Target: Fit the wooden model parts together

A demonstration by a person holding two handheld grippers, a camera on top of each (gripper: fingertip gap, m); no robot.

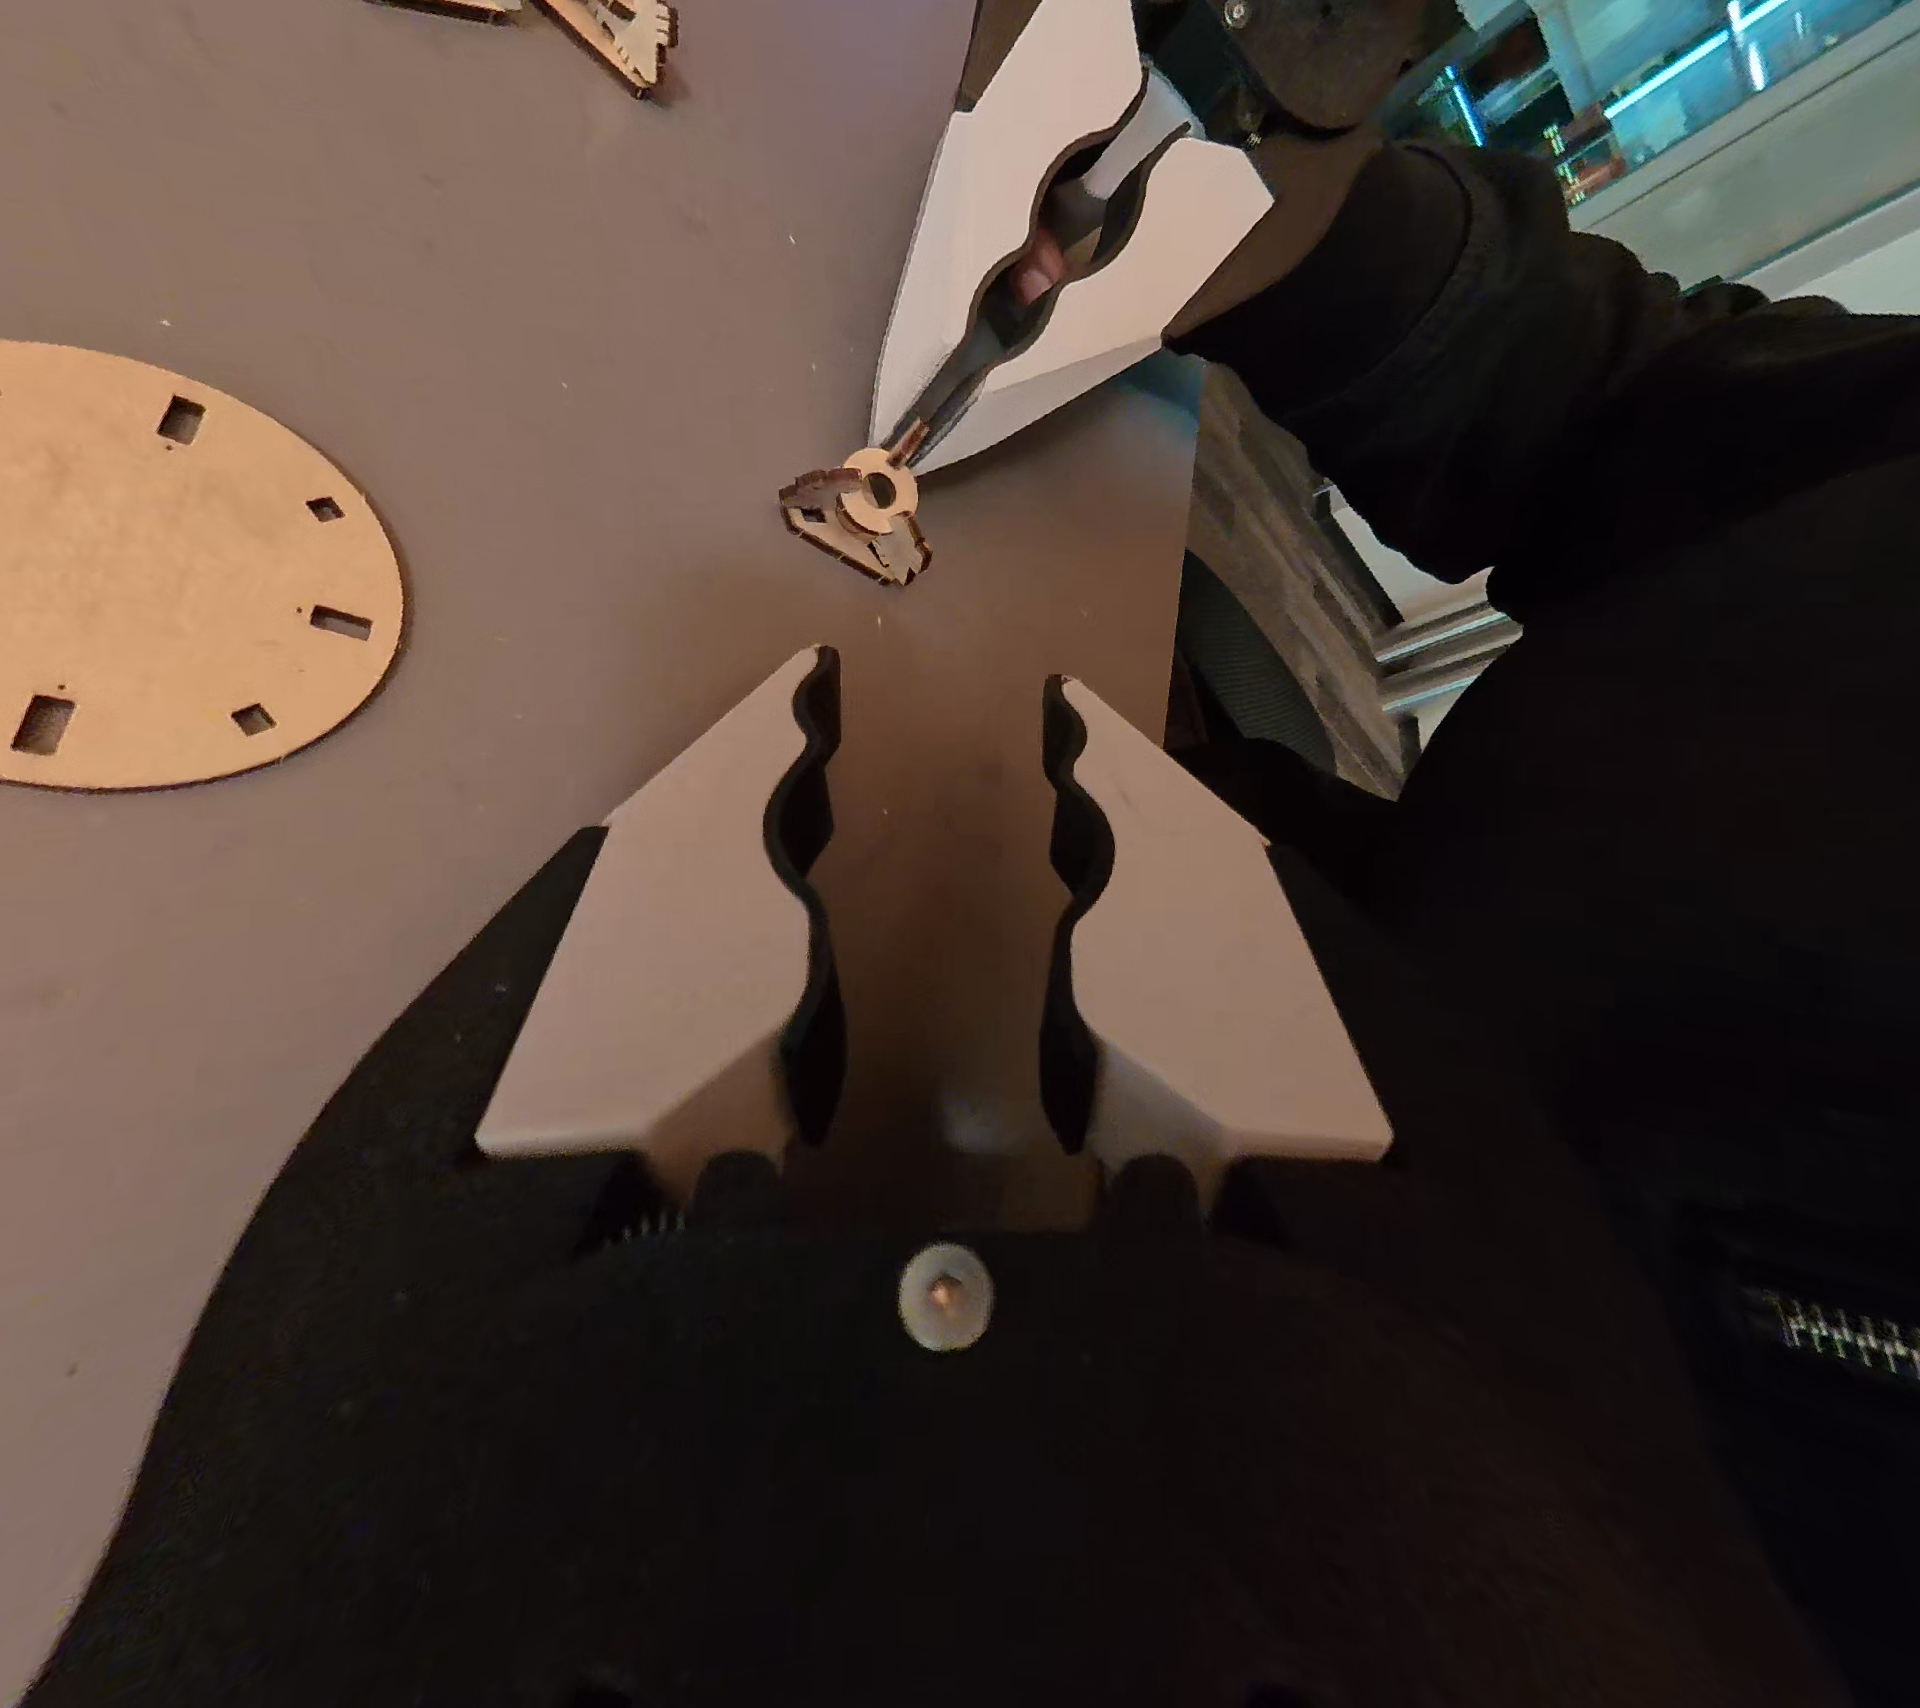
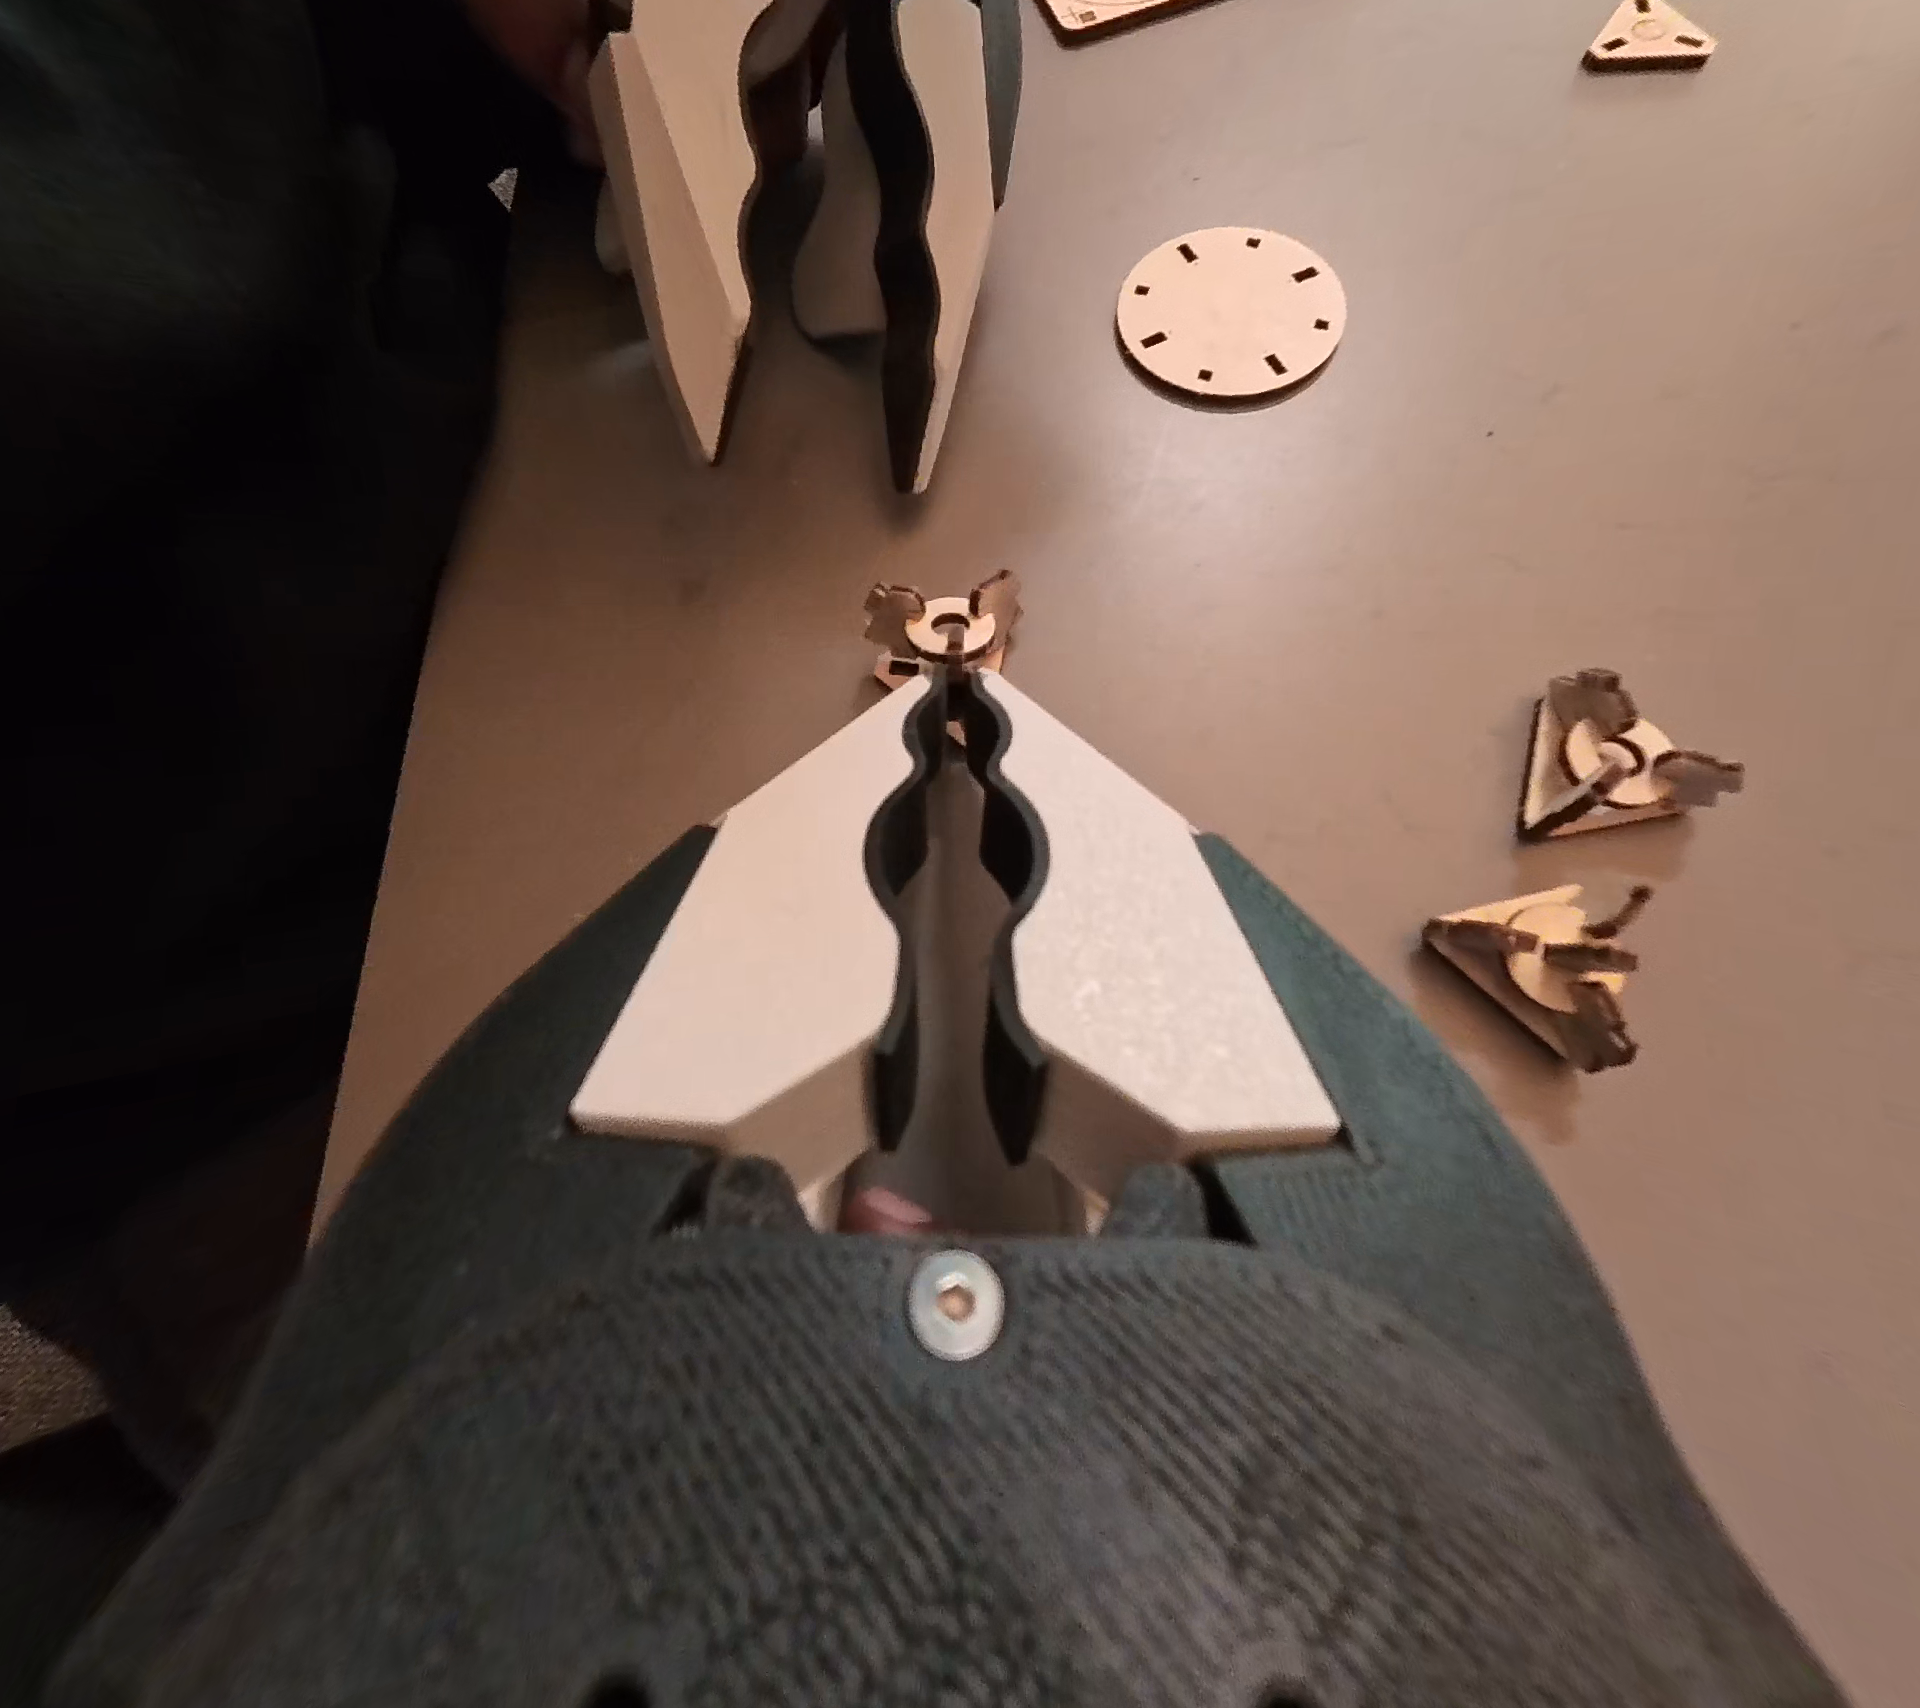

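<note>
Flanking wooden assemblies (image 2: 1600, 765), slotted disc (image 2: 1231, 328)

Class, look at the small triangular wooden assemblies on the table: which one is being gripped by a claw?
The assembly nearest the table's edge: the right claw is closed on its upright tab. The other two lie untouched.

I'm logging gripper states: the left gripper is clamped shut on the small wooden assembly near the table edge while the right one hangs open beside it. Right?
Sides are swapped. In the right wrist view the right gripper is shut on the small wooden assembly; the left gripper hangs open, nothing between its fingers.
</note>
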